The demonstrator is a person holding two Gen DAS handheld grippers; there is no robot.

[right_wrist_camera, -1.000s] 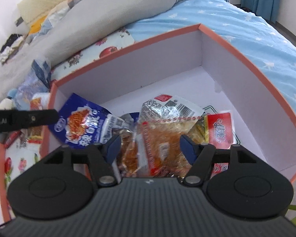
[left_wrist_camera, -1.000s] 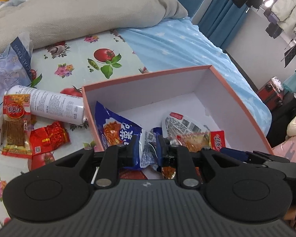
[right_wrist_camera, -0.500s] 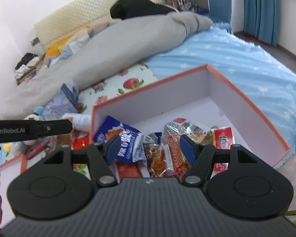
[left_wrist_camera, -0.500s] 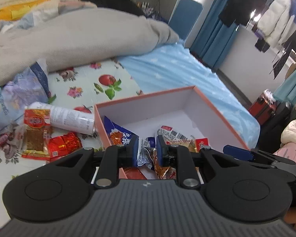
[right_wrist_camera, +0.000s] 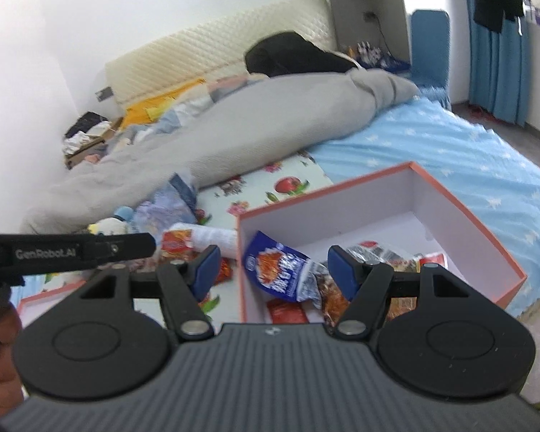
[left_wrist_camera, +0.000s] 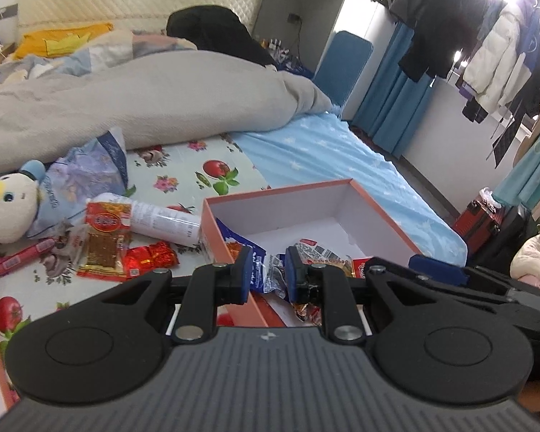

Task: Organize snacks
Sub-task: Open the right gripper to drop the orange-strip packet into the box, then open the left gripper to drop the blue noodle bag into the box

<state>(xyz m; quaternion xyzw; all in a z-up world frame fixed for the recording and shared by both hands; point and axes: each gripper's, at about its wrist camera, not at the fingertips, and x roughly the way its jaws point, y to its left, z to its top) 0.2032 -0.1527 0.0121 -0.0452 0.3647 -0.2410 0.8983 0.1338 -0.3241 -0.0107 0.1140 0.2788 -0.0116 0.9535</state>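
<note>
While both my grippers hang above the box (left_wrist_camera: 378,212), the step in hand, as I judge it, is fetching the next loose snack from the bed. To do it well I would pick one item at a time: the flat jerky pack (left_wrist_camera: 106,243) or the red packet (left_wrist_camera: 149,257) beside it, coming down with the jaws astride a short edge so the film does not slip. The white can (left_wrist_camera: 162,220) lies against the box's outer wall and may roll, so I would take it across its width.

My left gripper (left_wrist_camera: 268,275) stands narrow, a small gap between its pads; crinkled wrappers show in that gap, but they lie down in the box and nothing is pinched. My right gripper (right_wrist_camera: 273,270) is about half open and holds nothing. Beneath it the blue bag (right_wrist_camera: 280,273) leans on the box's near wall, among other packets already inside.
</note>
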